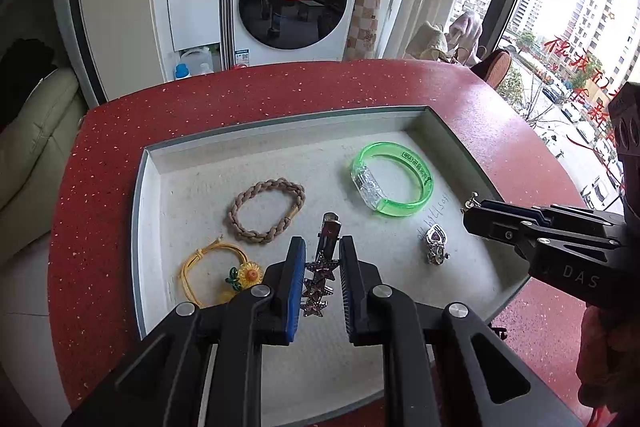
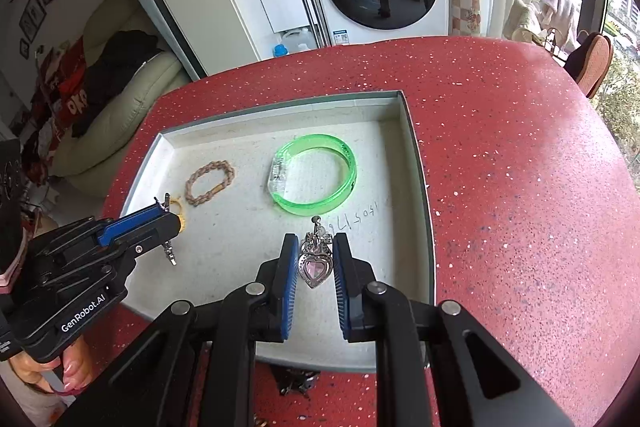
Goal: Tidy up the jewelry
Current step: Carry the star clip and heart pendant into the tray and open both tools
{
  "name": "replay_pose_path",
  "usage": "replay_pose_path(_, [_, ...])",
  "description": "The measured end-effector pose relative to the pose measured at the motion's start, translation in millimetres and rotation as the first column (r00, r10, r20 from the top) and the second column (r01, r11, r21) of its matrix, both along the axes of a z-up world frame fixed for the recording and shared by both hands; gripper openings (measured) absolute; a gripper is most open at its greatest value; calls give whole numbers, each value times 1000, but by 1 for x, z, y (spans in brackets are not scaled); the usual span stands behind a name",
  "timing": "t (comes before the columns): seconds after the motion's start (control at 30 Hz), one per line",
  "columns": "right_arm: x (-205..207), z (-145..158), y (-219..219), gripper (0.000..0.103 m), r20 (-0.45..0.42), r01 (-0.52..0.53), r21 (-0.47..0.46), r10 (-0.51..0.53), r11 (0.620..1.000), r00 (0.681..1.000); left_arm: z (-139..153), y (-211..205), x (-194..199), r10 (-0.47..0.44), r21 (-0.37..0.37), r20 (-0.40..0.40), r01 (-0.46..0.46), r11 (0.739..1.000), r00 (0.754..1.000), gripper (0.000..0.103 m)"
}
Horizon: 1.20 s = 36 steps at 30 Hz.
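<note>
1. A grey tray [image 1: 140,187] sits on a red speckled table [image 1: 280,87]. A green bangle [image 1: 390,183], a braided hair tie [image 1: 266,209] and a yellow sunflower hair tie [image 1: 224,275] lie in it.
2. The left gripper [image 1: 320,291] pinches a star hair clip [image 1: 320,279] between narrowly set jaws, above the tray's near side.
3. The right gripper [image 2: 312,267] pinches a heart earring [image 2: 316,265] above the tray's right side; a second heart earring [image 1: 436,247] lies below.
4. Both pieces appear mid-carry. Next, each likely needs lowering onto bare tray floor, then release.
</note>
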State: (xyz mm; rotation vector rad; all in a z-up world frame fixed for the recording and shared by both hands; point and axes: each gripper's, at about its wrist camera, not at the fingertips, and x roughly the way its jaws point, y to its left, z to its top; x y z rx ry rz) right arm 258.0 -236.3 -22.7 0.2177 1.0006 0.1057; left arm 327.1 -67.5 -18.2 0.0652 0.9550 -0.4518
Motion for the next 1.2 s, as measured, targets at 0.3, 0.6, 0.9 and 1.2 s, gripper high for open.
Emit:
replay_pose_path(0.3, [21,-27,-4,19,-57,22,-4,-22,1000,998,-29,-12,16,15,52,-41,-13,999,999,35])
replay_pose_path(0.6, [18,-29,4,26,-51,9,-29,-11,1000,999,-32,-13,18,54,65,-46,-51,997,997,35])
replay_pose_path(0.9, [2,-8,-10,51,0,44,47,-44,998,999,-14,-9,6,75,58,15,-75,995,997,35])
replay_pose_path(1.2, [-20,13,-15,58,43,61,68,-64,996,997,12,-8,-9,76,39,90,-79,996,993,98])
